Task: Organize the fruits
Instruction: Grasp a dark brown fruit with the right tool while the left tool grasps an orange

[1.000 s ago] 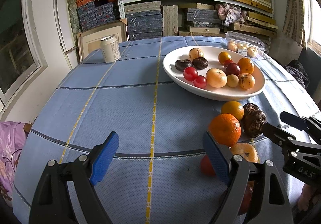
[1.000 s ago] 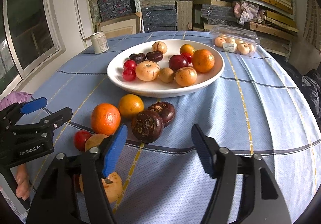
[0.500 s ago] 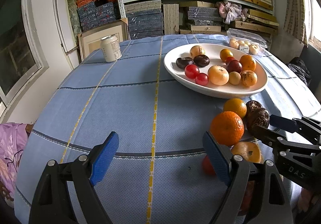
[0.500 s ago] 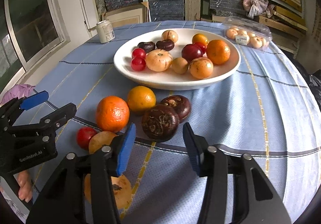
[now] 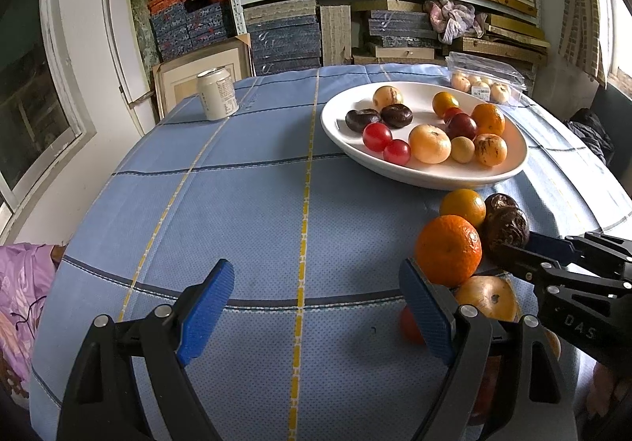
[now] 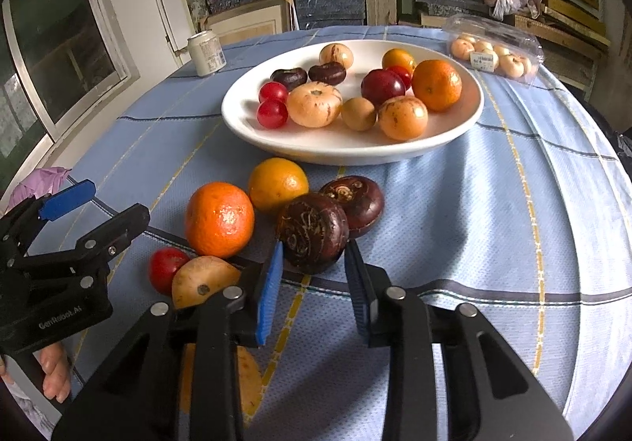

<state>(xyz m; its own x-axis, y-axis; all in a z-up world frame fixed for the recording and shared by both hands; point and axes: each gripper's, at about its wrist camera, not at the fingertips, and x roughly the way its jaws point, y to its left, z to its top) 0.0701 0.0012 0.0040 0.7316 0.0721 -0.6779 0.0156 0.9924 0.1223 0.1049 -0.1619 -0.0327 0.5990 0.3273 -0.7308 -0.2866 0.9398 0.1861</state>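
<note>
A dark brown round fruit (image 6: 312,227) lies on the blue checked cloth in front of the white plate (image 6: 355,156). My right gripper (image 6: 314,255) is closing on it, and both blue pads touch its sides. From the left wrist view the right gripper (image 5: 517,243) reaches that fruit (image 5: 507,227) from the right. A second dark fruit (image 6: 355,204), two oranges (image 6: 219,217) (image 6: 278,184), a red tomato (image 6: 166,267) and a yellowish fruit (image 6: 201,279) lie loose around it. My left gripper (image 5: 316,275) hovers open over bare cloth, holding nothing.
The plate (image 5: 434,180) holds several fruits. A drink can (image 5: 217,93) stands at the far left of the table and a clear box of small fruits (image 6: 493,46) at the far right. Shelves of boxes rise behind. A person's fingers (image 6: 55,370) show at lower left.
My right gripper has moved forward to the dark brown fruit and its jaws have narrowed from wide apart to touching it. The left gripper has stayed still and open.
</note>
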